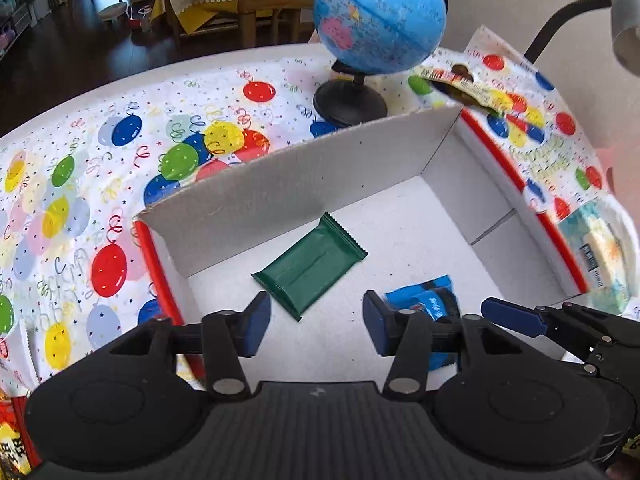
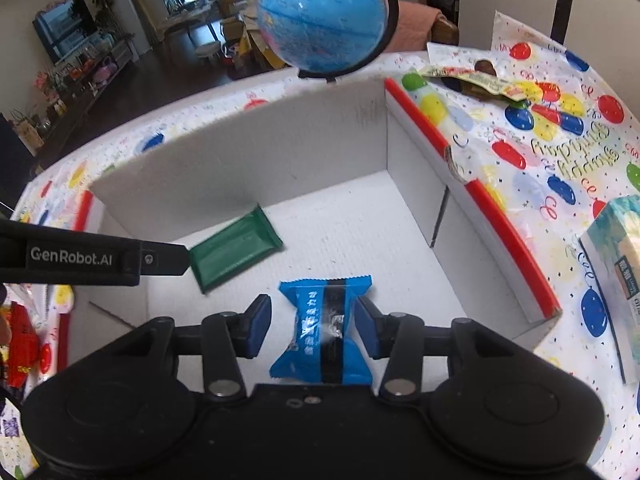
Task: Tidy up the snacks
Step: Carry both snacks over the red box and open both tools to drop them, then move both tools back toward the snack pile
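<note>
Matt white cardboard box (image 1: 304, 176); glossy green wrapper (image 1: 310, 268) and shiny blue wrapper (image 2: 326, 330), both crinkly foil-like plastic; glossy globe (image 1: 380, 16); smooth printed tablecloth (image 1: 80, 184).

The white cardboard box with red edges (image 2: 416, 184) is open on top, so coming in from above is easy. Its tall back wall blocks the far side, and the blue globe on a black stand (image 1: 376, 20) sits right behind that. On the floor, the dark green foil snack packet (image 1: 310, 266) and blue snack packet (image 2: 324, 332) fill the near part; the far right corner is bare.
</note>
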Tool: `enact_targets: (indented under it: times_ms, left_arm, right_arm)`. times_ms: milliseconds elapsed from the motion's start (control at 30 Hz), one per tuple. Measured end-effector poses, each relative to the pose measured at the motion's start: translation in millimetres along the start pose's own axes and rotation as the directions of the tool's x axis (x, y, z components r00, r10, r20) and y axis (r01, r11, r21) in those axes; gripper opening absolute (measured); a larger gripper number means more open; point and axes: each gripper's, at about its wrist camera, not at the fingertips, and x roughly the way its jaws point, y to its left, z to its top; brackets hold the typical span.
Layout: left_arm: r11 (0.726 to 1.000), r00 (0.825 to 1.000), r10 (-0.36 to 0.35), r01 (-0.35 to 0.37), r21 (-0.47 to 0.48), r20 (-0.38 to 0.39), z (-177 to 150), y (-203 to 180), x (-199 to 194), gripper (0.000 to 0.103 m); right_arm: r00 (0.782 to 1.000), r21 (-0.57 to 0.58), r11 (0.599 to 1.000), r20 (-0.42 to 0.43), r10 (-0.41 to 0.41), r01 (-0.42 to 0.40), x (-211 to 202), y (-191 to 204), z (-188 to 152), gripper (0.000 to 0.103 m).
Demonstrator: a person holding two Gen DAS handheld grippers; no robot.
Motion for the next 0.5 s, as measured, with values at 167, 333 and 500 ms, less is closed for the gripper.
enact_targets:
  times_ms: [167, 333, 500]
  left_arm:
    - [1.0, 0.999, -0.014, 0.014, -0.012, 0.052, -7.8, 7.3, -28.7, 0.056]
    - [1.0, 0.993, -0.017, 0.018, -0.009, 0.115, -20.3, 15.3, -64.6, 0.065]
    - [0.999, 0.987, -0.038, 0.038, 0.006, 0.159, -35.7, 25.2, -96.7, 0.065]
  right_arm:
    - [0.999, -0.003, 1.0, 0.047, 0.003, -0.002, -21.3, 10.3, -2.2, 0.05]
    - [0.995, -0.001, 1.0, 0.098, 0.003, -0.003, -47.7, 25.7, -8.4, 0.054]
    - [0.988, -0.012, 1.0, 0.152, 0.001, 0.001, -74.6, 46.8, -15.4, 0.061]
